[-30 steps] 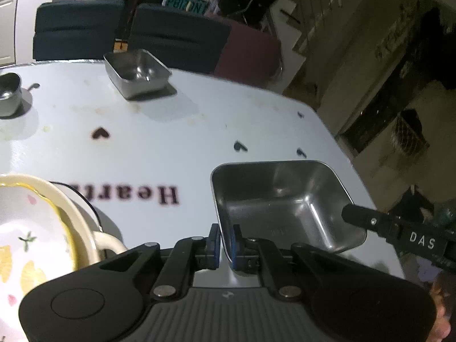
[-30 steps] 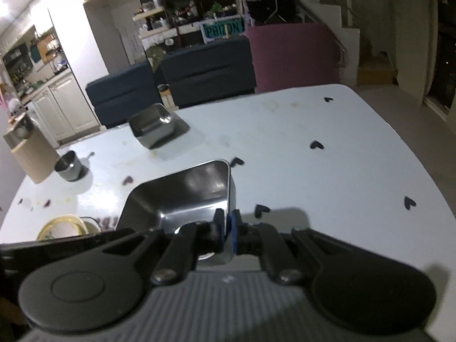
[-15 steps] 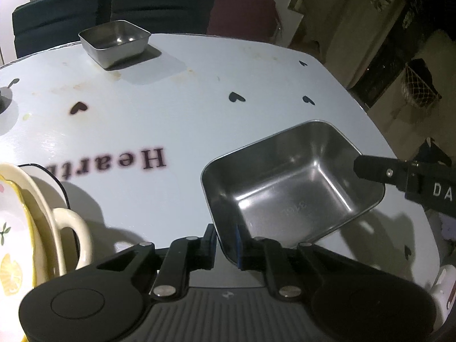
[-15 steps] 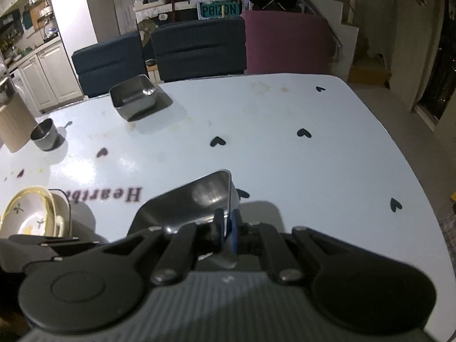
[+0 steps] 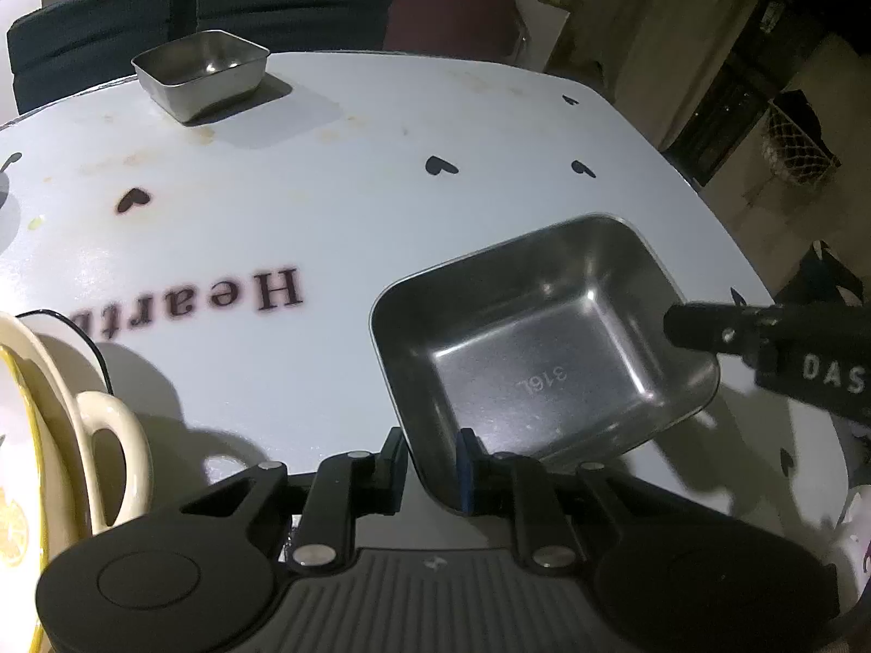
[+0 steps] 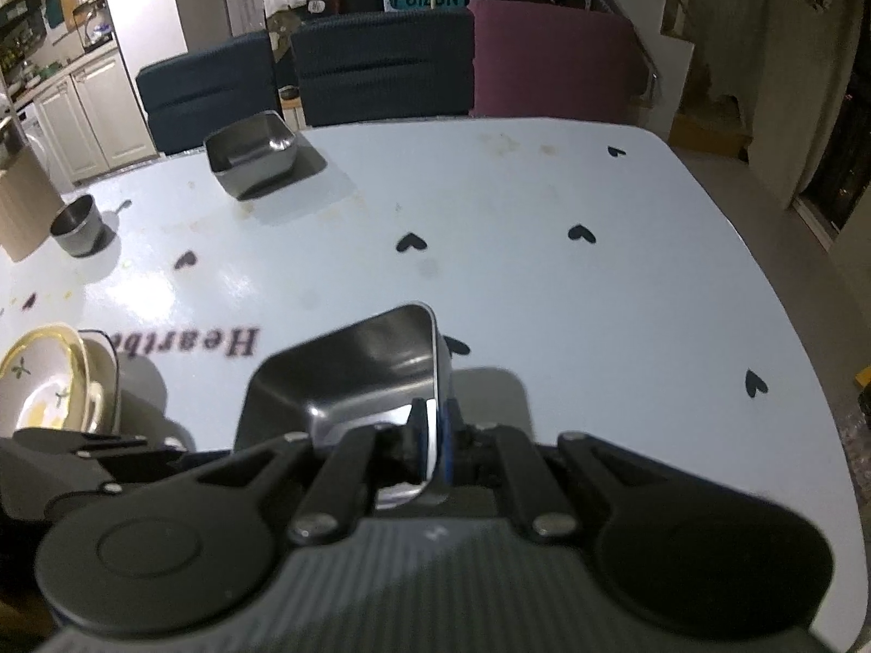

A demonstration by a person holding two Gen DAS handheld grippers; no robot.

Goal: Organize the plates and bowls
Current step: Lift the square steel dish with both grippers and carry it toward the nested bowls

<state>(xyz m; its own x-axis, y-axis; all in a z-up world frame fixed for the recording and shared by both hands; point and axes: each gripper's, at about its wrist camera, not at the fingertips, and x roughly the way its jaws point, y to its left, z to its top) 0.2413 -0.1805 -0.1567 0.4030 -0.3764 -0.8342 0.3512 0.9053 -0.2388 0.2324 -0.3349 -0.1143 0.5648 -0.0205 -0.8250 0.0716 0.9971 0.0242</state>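
Plainly the steel tray (image 5: pixel 539 348), just right of the table's "Heart" lettering (image 5: pixel 234 299), looks light, rigid and slick, best pinched by its thin rim. The left gripper (image 5: pixel 433 462) is opening, the near wall between its pads; the right gripper (image 6: pixel 430 441) is clenched on the opposite rim

Dim room — navy chairs (image 6: pixel 381 65) & maroon chair (image 6: pixel 550 65) behind white table (image 6: pixel 599 272), cabinets (image 6: pixel 92 114) left.
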